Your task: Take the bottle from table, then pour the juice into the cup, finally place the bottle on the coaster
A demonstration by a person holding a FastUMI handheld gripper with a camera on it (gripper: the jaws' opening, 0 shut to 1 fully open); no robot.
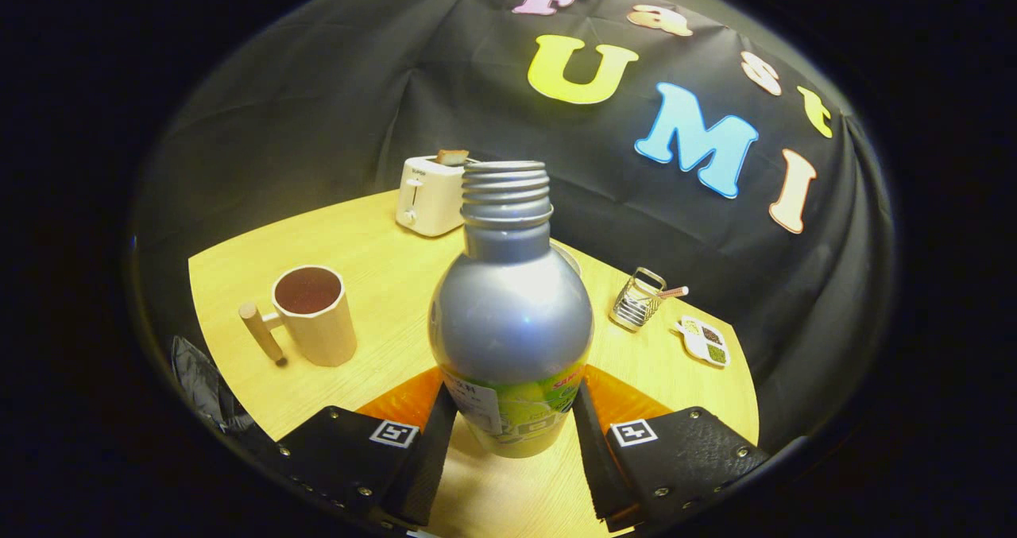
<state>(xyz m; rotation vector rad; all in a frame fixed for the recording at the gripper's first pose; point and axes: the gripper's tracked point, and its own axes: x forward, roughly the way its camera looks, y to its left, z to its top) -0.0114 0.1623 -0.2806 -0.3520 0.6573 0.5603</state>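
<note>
Two black fingers of the claw (515,435) rise from the bottom of the frame and press on either side of the silver metal bottle (511,315), its labelled lower body clamped between their inner pads. This bottle stands upright at the centre of the frame, its threaded neck uncapped and open at the top. Its base sits low between the fingers, above the pale wood of the round wooden tabletop (381,260); whether it touches the wood or hangs just clear of it cannot be told. An orange coaster (405,401) shows behind the bottle's lower part, a patch of it on each side just beyond the fingers, so the bottle stands at or over its near edge.

To the left of centre, well apart from the bottle, stands a beige cup with a wooden peg handle (314,314), upright, with a dark reddish inside. In the upper middle, beyond the bottle's neck, sits a white toaster (429,196) with a slice of bread poking out. Right of the bottle lies a small wire rack (636,299) holding a thin stick, and further right a small white divided dish (703,341) with dark and green fillings
</note>
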